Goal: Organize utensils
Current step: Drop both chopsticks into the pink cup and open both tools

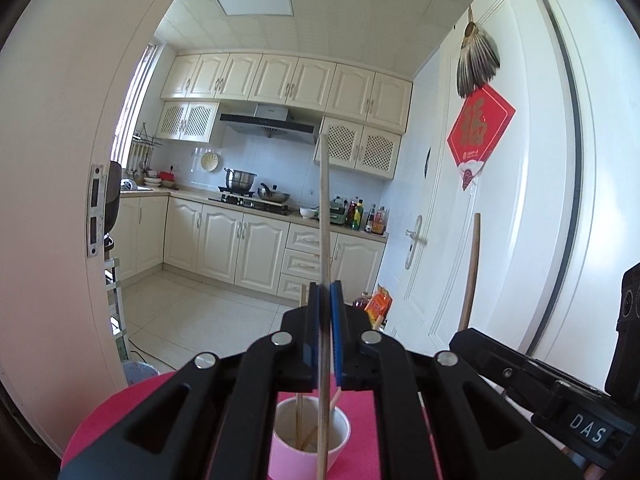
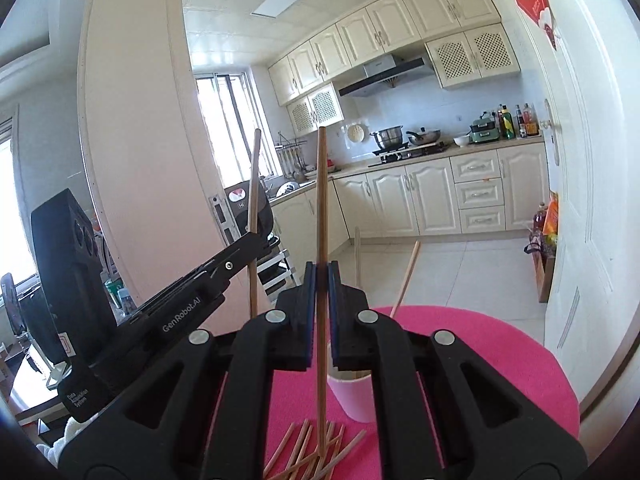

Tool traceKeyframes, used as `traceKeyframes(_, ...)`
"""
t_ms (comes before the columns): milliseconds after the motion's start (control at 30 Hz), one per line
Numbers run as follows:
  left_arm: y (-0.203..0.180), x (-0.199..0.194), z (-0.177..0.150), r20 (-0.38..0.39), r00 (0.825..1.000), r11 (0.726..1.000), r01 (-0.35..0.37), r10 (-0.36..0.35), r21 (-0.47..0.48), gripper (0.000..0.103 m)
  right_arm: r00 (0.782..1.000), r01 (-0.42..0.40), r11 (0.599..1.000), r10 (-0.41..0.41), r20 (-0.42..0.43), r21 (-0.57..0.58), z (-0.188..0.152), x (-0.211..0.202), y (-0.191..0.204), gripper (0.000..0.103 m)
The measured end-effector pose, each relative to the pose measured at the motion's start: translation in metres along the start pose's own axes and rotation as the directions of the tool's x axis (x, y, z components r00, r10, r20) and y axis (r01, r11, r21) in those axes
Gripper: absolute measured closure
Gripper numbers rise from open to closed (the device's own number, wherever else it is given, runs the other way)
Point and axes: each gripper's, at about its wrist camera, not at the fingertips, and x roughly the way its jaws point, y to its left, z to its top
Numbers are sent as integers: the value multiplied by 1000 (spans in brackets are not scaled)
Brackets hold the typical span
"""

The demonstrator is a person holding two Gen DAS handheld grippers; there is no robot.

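Chopsticks are the thing in both grips, each one standing almost upright with its long axis running from the table up toward the ceiling. The left gripper (image 1: 325, 292) is clenched on one chopstick (image 1: 324, 208), whose lower end hangs over a pink cup (image 1: 310, 440). Inside this cup a few other chopsticks (image 1: 299, 420) lean against the wall. The right gripper (image 2: 321, 276) is clenched on a second chopstick (image 2: 321, 200); its lower end comes down among a loose pile of chopsticks (image 2: 312, 452) that lie flat and crossed on the pink round table (image 2: 500, 360). The pink cup (image 2: 354, 396) stands just behind this pile.

On the side of the left gripper, seen from the right wrist camera, is written "GenRobot.AI" and "Data Acquisition System". On the right gripper, seen from the left one, the letters "DAS" can be read.

Beyond the table is a kitchen with a pale tiled floor, cream cupboards (image 1: 240, 248), a stove with pots (image 1: 240, 180) and bottles (image 1: 360, 216) on the counter. A white door (image 1: 500, 200) carries a red diamond sign (image 1: 480, 128) with a gold character.
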Motion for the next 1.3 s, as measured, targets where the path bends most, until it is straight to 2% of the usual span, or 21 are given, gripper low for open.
traceKeyframes(233,2,21,5,90,995,999,-37,40,-34,97,997,11,1000,-9,78,-19,13,14,-1,97)
traceKeyframes(567,16,50,-4,101,994,996,-26,34,-82,97,992,50,999,-49,119,-9,1,31,-12,97)
traceKeyframes(1000,22,77,-35,45,997,997,-54,56,-60,97,985,49,999,-46,166,-16,-4,43,-13,97)
traceKeyframes(1233,18,78,-46,-3,998,998,-56,56,-17,96,991,61,997,-54,122,-48,-15,56,-10,97)
traceKeyframes(1267,18,77,-46,-6,998,998,-58,58,-11,94,991,63,997,-57,118,-49,-16,56,-10,97)
traceKeyframes(1300,17,75,-46,-6,998,998,-62,62,-4,83,991,67,997,-61,117,-49,-16,55,-10,97)
